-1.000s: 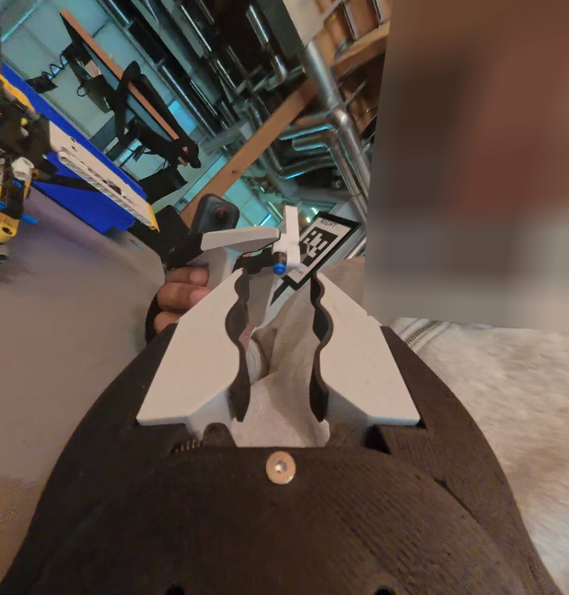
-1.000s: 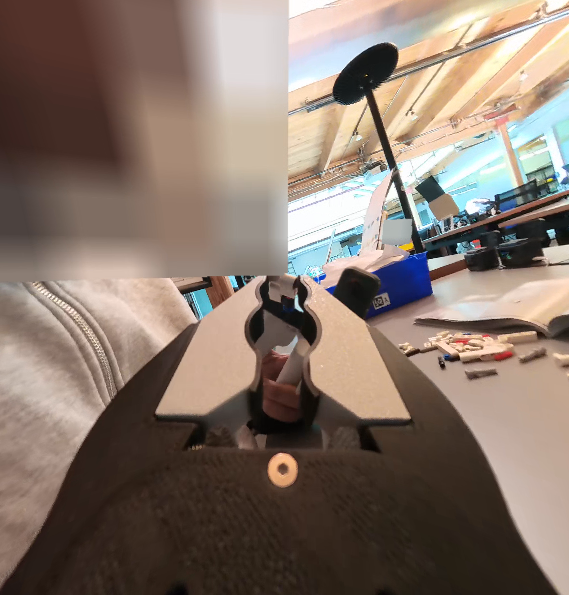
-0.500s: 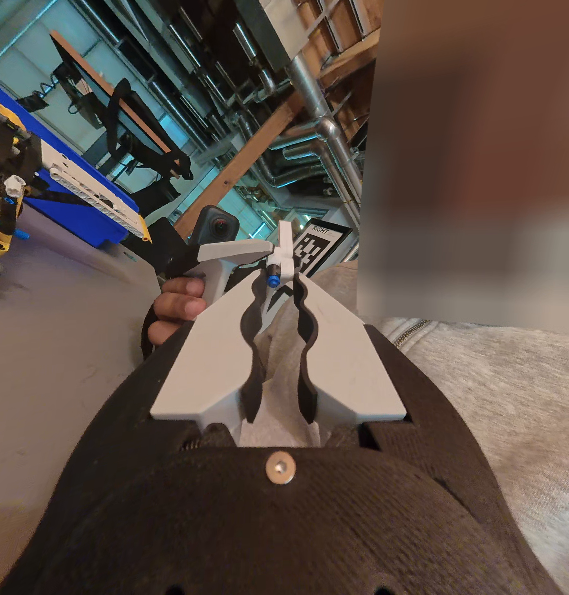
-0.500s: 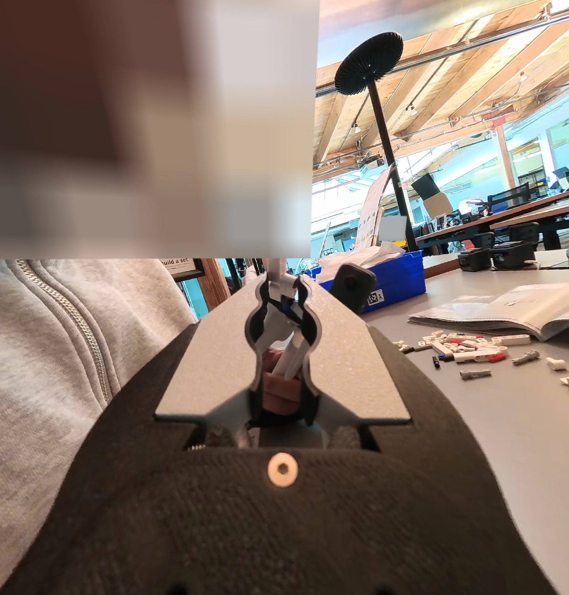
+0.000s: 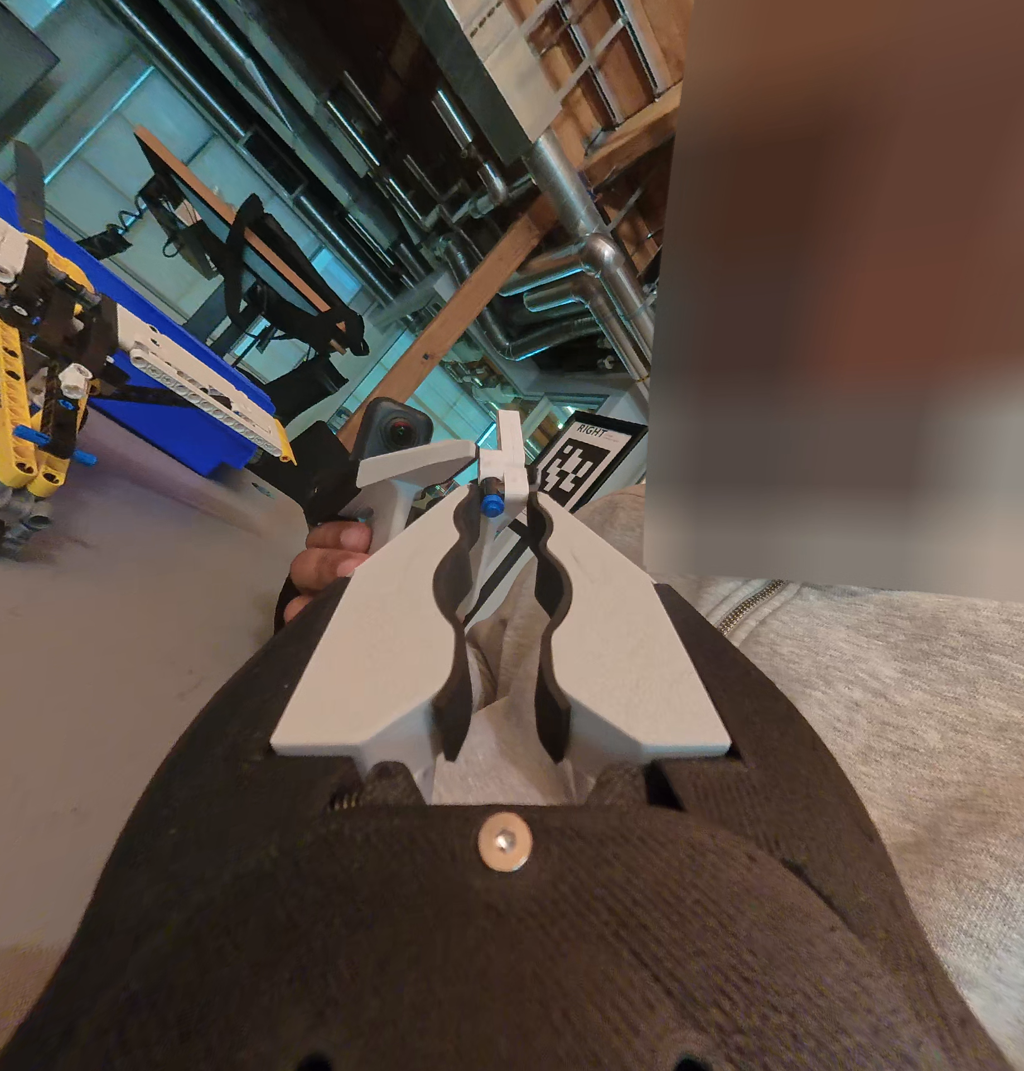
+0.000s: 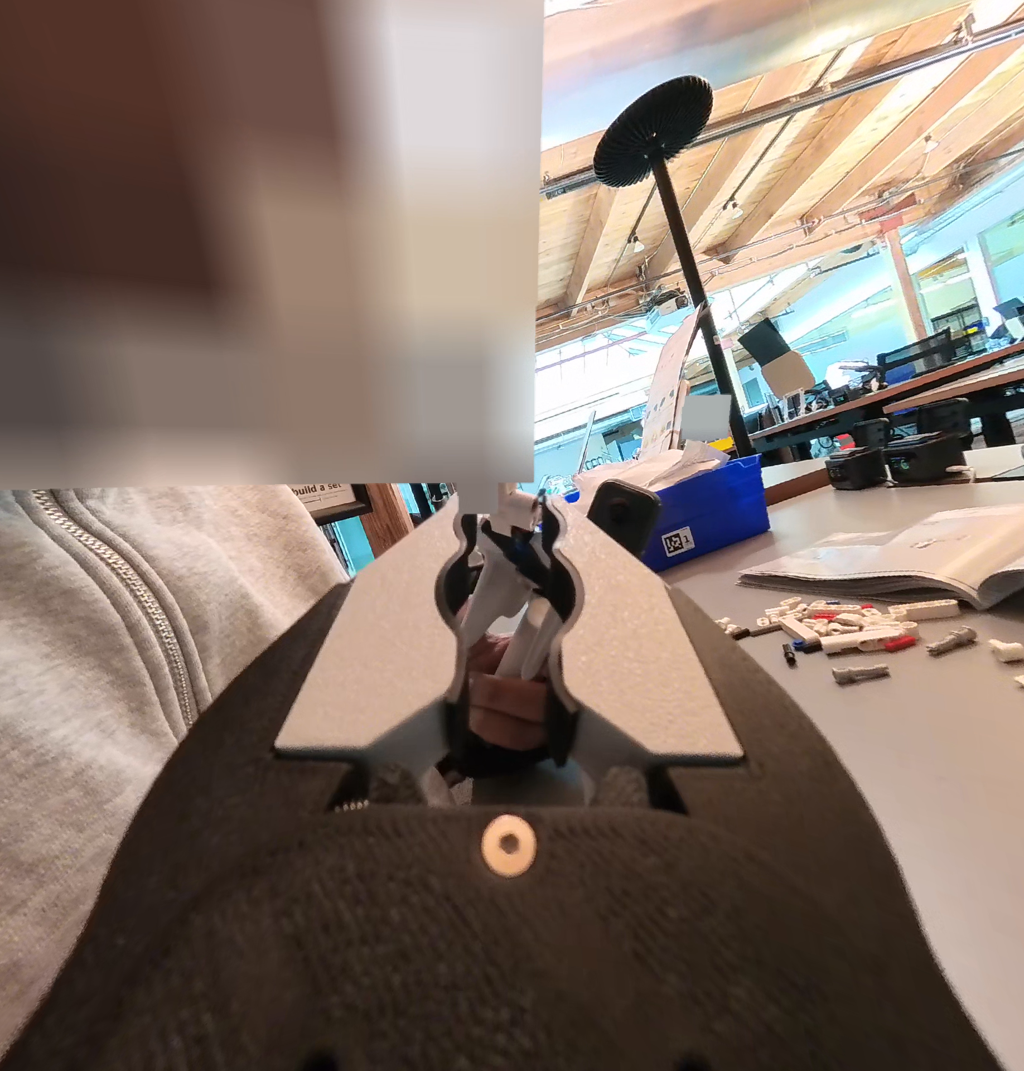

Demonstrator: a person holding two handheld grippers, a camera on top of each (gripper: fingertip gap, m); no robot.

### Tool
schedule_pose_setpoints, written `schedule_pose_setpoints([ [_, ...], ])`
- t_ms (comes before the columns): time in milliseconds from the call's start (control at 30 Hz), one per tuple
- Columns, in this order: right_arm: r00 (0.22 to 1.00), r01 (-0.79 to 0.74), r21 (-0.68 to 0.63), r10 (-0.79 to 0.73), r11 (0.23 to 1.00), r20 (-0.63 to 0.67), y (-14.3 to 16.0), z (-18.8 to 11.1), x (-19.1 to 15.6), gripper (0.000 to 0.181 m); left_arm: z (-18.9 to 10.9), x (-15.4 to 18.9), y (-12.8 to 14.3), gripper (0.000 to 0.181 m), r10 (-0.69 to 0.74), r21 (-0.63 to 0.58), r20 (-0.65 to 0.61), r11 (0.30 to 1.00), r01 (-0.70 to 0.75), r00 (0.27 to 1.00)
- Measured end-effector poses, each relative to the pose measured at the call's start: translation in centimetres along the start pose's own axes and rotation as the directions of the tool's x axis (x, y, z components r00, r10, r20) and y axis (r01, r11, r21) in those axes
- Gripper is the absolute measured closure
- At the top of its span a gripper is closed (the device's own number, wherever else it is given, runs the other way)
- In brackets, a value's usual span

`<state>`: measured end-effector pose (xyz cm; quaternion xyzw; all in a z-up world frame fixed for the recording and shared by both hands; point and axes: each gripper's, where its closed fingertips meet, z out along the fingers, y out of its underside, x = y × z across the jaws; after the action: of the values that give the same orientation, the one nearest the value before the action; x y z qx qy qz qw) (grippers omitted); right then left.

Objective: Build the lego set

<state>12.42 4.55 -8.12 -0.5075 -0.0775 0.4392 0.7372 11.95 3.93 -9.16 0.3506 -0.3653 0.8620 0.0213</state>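
A small white lego piece (image 5: 507,458) with a blue pin (image 5: 489,505) is held in the air between both grippers, in front of a person's grey hoodie. My left gripper (image 5: 501,503) has its jaws narrowed onto the blue pin end of the piece. My right gripper (image 6: 505,513) is shut on the same white piece (image 6: 512,501) from the opposite side. The right gripper also shows in the left wrist view (image 5: 417,463), with a hand on its handle. Through the right jaws I see the left gripper's pale fingers (image 6: 486,597).
A partly built yellow, black and white lego model (image 5: 34,371) stands at far left on the grey table (image 5: 121,637), beside a blue bin (image 5: 168,376). In the right wrist view, loose lego pieces (image 6: 834,626), an open booklet (image 6: 904,556) and a blue bin (image 6: 706,521) lie to the right.
My left gripper moved up to the white piece and its jaws closed from wide open onto the blue pin end. The right gripper kept hold of the piece.
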Motion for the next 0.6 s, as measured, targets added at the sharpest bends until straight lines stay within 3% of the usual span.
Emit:
schedule_pose_setpoints([
  [600,1.0,0.024,-0.009,-0.024,1.0,0.011,0.11,0.09,-0.4,0.154,-0.14,0.45,-0.31,0.167,-0.072,0.022,-0.07,0.997,0.074,0.995],
])
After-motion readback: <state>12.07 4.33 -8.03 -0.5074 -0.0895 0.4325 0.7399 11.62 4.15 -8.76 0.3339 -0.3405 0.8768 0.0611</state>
